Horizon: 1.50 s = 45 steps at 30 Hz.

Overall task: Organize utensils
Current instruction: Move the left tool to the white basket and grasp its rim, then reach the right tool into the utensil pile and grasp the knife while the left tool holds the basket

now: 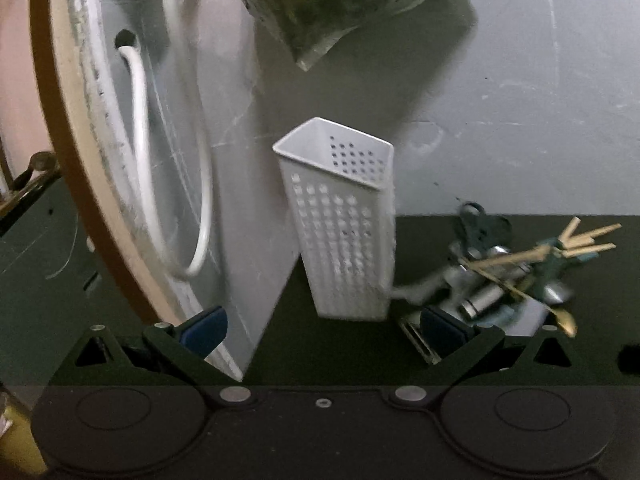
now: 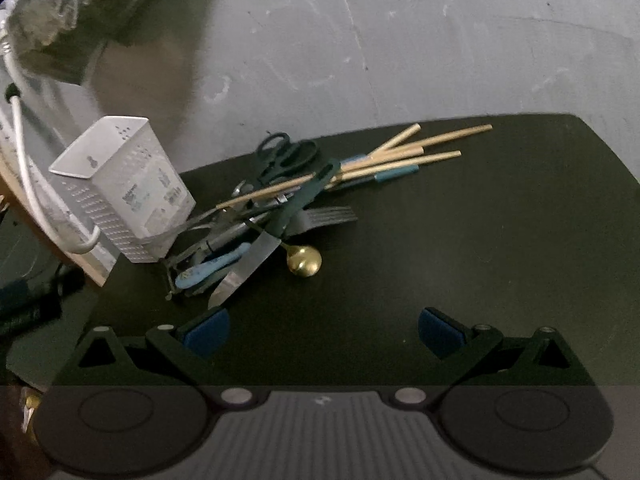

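Utensil pile (image 1: 516,276): smeared by motion blur in the left wrist view, so that single pieces are hard to tell apart; its lower edge is hidden behind a blue finger pad (image 1: 442,326). Plastic bag (image 1: 332,4): cut off by the top edge, contents not identifiable. White holder (image 2: 120,188): label print too small to be read.

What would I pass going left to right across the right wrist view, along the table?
White cable → white perforated utensil holder → blue-handled tool → knife blade → gold spoon bowl → fork tines → tips of the wooden chopsticks.
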Available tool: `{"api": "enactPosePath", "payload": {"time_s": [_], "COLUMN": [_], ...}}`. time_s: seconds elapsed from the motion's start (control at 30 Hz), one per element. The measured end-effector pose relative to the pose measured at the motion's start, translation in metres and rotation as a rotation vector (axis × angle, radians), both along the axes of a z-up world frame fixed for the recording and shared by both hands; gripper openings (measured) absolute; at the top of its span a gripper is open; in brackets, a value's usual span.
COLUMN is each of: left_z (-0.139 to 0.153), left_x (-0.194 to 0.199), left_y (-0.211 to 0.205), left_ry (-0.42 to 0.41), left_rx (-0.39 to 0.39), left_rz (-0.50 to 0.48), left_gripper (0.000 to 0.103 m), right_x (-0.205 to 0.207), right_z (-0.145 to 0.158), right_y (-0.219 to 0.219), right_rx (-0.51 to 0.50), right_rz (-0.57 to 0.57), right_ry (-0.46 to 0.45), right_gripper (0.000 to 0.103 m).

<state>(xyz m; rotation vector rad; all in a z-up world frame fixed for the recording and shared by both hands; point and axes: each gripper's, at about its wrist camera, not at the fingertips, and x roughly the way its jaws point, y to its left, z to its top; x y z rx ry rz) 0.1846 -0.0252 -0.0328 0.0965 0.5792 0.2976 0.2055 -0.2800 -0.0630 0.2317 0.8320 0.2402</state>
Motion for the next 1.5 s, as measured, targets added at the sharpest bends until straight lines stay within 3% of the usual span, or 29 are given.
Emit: {"api": "enactPosePath", "payload": {"time_s": [0.3,0.53,0.6,0.67,0.73,0.93,1.2,1.37,1.5], "left_z": [-0.011,-0.011,-0.01,-0.008,-0.01,-0.011,-0.005,-0.003,-0.001], "left_x": [0.082,0.117,0.116,0.114,0.113,0.104,0.06,0.02,-0.002], "left_y": [0.032,0.039,0.041,0.041,0.041,0.042,0.052,0.052,0.047], "left_ry": [-0.101,-0.06,-0.078,-0.072,-0.074,-0.069,-0.034,-0.013,-0.004], "left_rx": [-0.034,-0.007,-0.013,-0.028,-0.023,-0.014,-0.022,-0.031,-0.032], "left_rz": [-0.17,-0.142,-0.157,-0.192,-0.218,-0.22,-0.293,-0.337,-0.363], "left_gripper": [0.102,0.102,0.097,0.081,0.08,0.078,0.077,0.077,0.077], "right_x": [-0.013,-0.034,-0.035,-0.034,-0.032,-0.012,0.041,0.089,0.122], "right_z": [0.015,0.02,0.02,0.02,0.019,0.015,0.008,0.004,-0.009], "right_y": [0.027,0.045,0.048,0.05,0.051,0.044,0.024,0.015,0.003], "right_rx": [-0.12,-0.177,-0.187,-0.189,-0.182,-0.129,0.103,0.211,0.281], "right_rz": [-0.258,-0.363,-0.361,-0.358,-0.347,-0.291,-0.125,-0.056,-0.1], "right_ry": [-0.003,0.033,0.035,0.035,0.035,0.007,-0.056,-0.097,-0.054], "right_gripper": [0.103,0.103,0.103,0.103,0.103,0.103,0.102,0.097,0.085]}}
